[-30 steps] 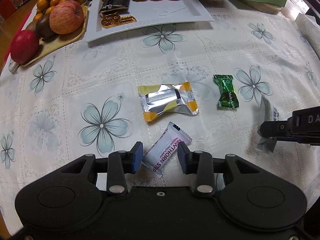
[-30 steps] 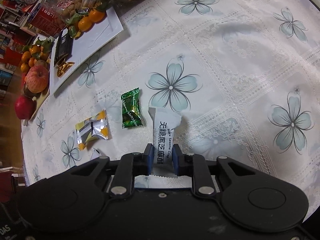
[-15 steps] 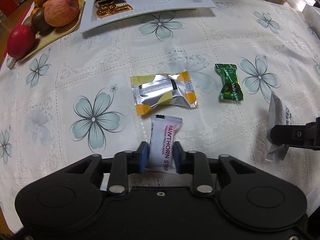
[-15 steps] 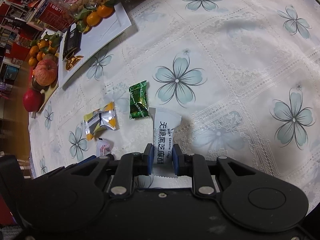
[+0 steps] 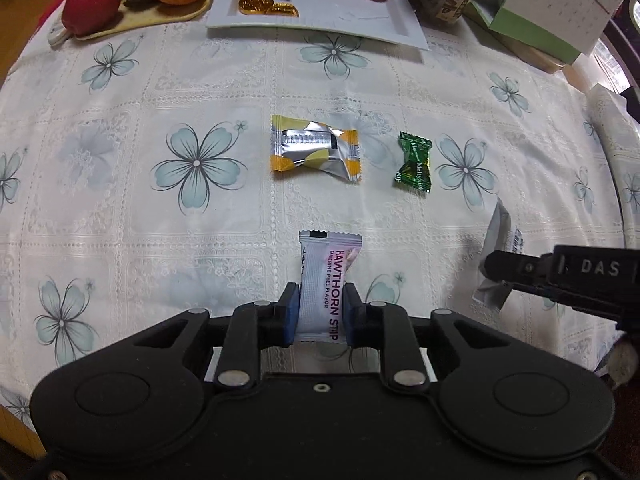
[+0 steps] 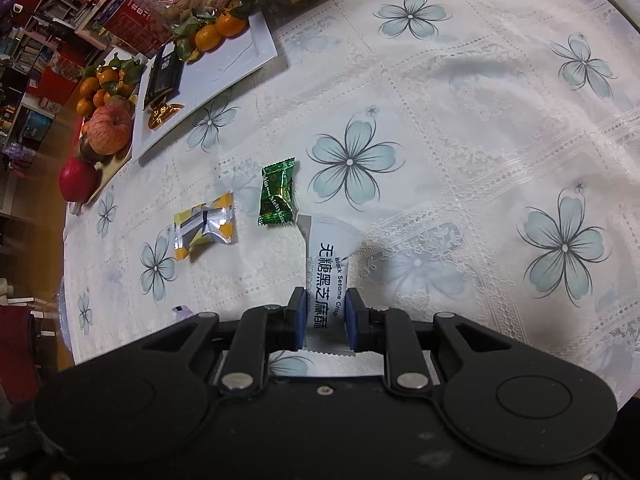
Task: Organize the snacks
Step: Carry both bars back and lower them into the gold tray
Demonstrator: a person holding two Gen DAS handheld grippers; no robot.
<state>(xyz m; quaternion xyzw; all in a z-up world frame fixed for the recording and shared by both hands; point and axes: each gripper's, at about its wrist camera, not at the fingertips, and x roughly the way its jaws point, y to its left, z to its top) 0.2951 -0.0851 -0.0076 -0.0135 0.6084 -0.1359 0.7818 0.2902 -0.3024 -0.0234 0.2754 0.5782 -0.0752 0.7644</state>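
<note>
Pick-up step: left gripper clamps hawthorn strip, right gripper clamps sesame crisp; next, probably carry both to white tray, top of frame.

1. Tablecloth: white cloth, lace-textured weave, printed pale-blue flowers, matt.
2. Hawthorn strip wrapper: smooth plastic film, slight sheen.
3. Sesame crisp wrapper: white film, smooth, semi-matt.
4. Silver-yellow packet: metallised foil, glossy, creased.
5. Green candy: shiny crinkled foil.
6. Left gripper body: black matt plastic; metal rivets; blue rubbery pads.
7. White tray: smooth, glossy.
</note>
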